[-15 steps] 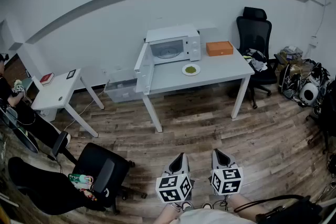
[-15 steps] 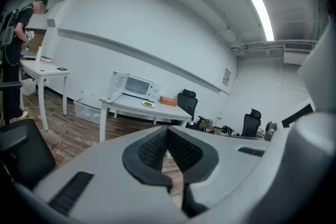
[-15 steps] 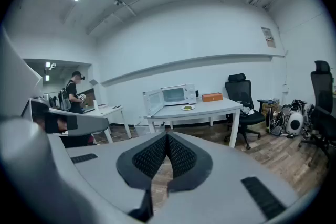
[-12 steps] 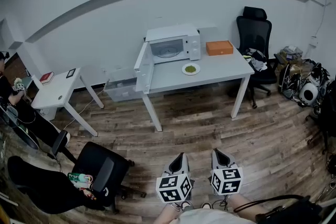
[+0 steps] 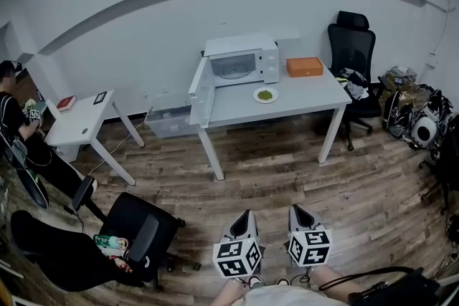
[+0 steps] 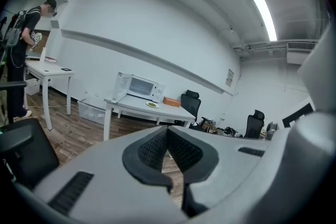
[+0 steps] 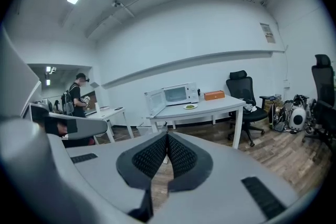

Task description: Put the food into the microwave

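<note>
white microwave (image 5: pixel 240 61) open, food (image 5: pixel 265 94) outside: standing well apart, holding left gripper (image 5: pixel 249 212) and right gripper (image 5: pixel 294 206) with jaws together, empty; next likely needing walking closer, opening up.

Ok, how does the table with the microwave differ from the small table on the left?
The microwave table is longer than the small table. The microwave table carries the open microwave, a plate of green food and an orange box; the small table holds a red book and a dark flat device. Both are white, near the wall.
</note>
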`<state>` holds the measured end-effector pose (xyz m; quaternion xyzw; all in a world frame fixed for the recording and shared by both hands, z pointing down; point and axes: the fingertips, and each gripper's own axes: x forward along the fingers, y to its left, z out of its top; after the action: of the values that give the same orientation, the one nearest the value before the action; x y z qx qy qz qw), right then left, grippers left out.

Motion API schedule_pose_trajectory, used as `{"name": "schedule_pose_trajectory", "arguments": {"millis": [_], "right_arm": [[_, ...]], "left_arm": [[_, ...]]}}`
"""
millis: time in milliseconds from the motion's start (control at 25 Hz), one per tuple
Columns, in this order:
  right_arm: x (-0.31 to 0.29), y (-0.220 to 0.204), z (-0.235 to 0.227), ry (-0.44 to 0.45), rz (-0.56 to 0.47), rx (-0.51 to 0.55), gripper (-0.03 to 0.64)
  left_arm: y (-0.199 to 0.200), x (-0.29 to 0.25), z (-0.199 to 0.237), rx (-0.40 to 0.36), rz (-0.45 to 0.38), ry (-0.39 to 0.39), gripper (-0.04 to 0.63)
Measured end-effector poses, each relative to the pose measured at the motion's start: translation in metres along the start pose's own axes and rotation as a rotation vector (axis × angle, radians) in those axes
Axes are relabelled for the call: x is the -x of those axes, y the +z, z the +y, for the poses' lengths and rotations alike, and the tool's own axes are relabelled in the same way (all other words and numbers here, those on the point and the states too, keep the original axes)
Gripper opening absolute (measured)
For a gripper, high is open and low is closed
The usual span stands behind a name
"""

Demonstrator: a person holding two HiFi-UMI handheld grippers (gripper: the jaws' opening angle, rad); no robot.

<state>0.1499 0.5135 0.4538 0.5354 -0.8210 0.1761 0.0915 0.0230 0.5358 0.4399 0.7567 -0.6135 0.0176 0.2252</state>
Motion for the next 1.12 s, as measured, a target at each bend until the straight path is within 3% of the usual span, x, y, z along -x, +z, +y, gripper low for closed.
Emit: {"name": "schedule_pose_trajectory", "arguments": {"millis": [600, 1120], "right_arm": [[-0.038, 0.005, 0.020, -0.071, -0.017, -0.019, 0.017], [-0.054, 0.000, 0.021, -0.109, 0.014, -0.028, 0.017]], "left_arm": [[0.024, -0.015, 0.054, -0.011, -0.015, -0.025, 0.002], [0.024, -0.028, 0.075, 0.001, 0.010, -0.041, 0.003]]}}
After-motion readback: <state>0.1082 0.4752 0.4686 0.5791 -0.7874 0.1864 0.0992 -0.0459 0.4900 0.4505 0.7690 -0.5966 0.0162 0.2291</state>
